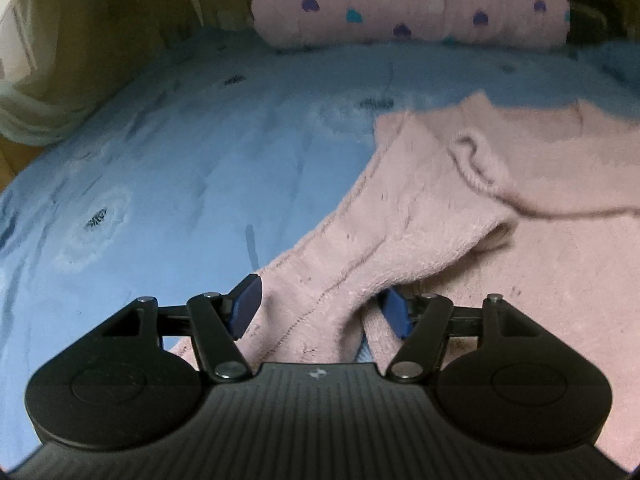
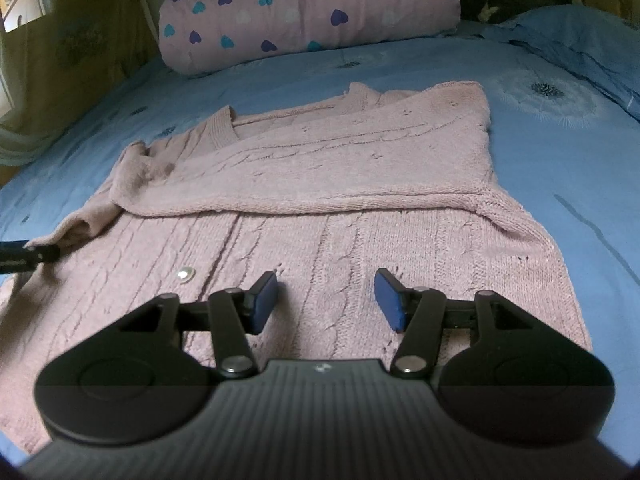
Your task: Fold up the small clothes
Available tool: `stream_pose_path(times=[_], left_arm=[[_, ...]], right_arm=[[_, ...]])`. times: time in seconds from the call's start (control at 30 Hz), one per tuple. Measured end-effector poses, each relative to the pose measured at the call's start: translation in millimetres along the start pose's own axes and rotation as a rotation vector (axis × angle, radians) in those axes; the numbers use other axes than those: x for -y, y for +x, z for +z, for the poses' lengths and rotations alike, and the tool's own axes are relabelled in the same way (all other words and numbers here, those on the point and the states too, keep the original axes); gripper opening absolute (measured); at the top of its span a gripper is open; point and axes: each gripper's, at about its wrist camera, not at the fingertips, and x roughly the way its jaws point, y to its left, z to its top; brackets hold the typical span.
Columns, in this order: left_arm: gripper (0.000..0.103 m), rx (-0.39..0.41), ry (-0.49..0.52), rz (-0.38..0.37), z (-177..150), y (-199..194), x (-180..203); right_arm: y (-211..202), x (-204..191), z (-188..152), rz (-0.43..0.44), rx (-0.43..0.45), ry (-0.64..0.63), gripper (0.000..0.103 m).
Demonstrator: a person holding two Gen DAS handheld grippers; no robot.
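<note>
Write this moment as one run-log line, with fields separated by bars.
stage: folding cardigan on bed | left gripper: open, sleeve between pads | right gripper: open, over cardigan, empty

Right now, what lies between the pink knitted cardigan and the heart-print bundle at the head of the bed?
Only bare blue bedsheet separates the cardigan from the heart-print bundle, clearest in the right wrist view.

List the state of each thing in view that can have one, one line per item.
Pink cable-knit cardigan: lying flat on the bed, one sleeve folded across its chest.
Left sleeve of the cardigan: bunched, lying between the left claw's pads.
Left claw: open, straddling the sleeve, pads not visibly pressing.
Right claw: open, empty, above the cardigan's lower body.
Pink heart-print quilt: rolled up at the bed's far end.
Blue dandelion-print bedsheet: spread out, slightly creased.
</note>
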Motion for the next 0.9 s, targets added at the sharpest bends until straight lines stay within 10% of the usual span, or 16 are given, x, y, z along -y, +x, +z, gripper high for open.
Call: stream_pose_path(times=[0.2,0.47,0.57,0.63,0.9], left_arm=[[0.07,0.037,-0.074,-0.002,3,-14,-26],[0.069,-0.034,0.081,0.012,-7,14,-1],[0.022,-0.018,0.066,0.035,-3,15,-5],[0.01,0.0,0.04,0.086,2,14,-14],[0.009,0.1,0.01,0.394,27,6,-63]], right_arm=[[1,-3,0,-0.01,-0.003,-0.011,0.057],[1,-3,0,-0.01,-0.001,-0.006,0.057],[1,-3,0,-0.009,-0.001,-0.007,0.057],[1,-3,0,-0.007,-0.001,-0.003,0.057],[2,-6,1,-0.018,-0.006,-0.016,0.057]])
